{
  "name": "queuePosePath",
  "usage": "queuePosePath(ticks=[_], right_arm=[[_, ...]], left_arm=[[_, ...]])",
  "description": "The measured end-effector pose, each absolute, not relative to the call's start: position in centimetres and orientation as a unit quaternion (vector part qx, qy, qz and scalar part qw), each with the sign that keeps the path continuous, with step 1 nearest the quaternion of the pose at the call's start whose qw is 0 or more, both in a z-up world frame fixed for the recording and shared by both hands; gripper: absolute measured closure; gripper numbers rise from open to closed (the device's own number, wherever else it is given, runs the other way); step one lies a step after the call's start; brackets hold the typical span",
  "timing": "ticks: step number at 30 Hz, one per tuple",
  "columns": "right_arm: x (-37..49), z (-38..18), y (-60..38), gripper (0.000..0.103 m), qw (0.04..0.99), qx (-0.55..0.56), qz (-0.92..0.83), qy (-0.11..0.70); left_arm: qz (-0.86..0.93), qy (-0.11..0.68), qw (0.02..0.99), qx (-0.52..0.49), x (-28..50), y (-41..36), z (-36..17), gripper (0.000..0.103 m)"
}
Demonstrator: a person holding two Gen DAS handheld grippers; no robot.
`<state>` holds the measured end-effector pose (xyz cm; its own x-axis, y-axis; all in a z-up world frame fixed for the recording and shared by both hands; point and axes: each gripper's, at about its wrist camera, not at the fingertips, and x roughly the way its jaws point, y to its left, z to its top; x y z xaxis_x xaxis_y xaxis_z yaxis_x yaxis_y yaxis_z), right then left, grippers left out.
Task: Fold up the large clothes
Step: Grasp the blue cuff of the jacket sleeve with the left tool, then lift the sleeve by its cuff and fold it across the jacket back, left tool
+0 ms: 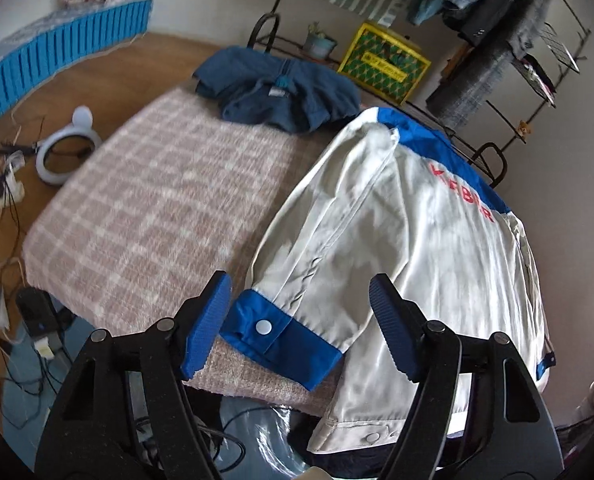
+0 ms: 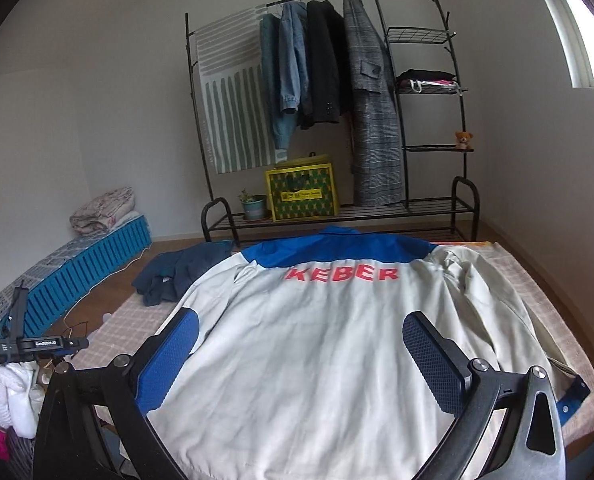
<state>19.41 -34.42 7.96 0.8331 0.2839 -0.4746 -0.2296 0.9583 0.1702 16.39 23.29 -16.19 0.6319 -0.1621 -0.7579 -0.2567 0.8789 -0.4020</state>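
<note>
Both grippers are hovering with jaws spread, nothing gripped. White jacket point(image 2: 317, 340) is lying back-up on the plaid bed point(image 1: 149, 200). Left gripper point(image 1: 301, 320) is straddling the blue cuff point(image 1: 273, 332) at the near-left edge; right gripper point(image 2: 301, 360) is over the jacket's back.

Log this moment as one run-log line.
stage: reaching for sleeve | left gripper: open over blue cuff | right gripper: open, empty above white jacket | jacket: back up, unfolded
</note>
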Motion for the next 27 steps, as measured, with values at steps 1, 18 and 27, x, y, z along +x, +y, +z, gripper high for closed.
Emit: queuePosePath(ticks=[1, 18, 27], right_arm=[[20.0, 7.6, -34.0, 0.0, 0.954, 0.051, 0.144, 0.257], [24.6, 0.6, -31.6, 0.001, 0.927, 0.044, 0.182, 0.325], [26.2, -0.9, -28.9, 0.037, 0.889, 0.011, 0.242, 0.389]], left_arm=[[0.026, 0.441, 0.856, -0.267, 17.0, 24.0, -17.5, 0.029], [0.024, 0.521, 0.795, -0.311, 20.5, 25.6, -26.4, 0.087], [0.006, 0.421, 0.868, -0.262, 20.0, 25.2, -18.5, 0.098]])
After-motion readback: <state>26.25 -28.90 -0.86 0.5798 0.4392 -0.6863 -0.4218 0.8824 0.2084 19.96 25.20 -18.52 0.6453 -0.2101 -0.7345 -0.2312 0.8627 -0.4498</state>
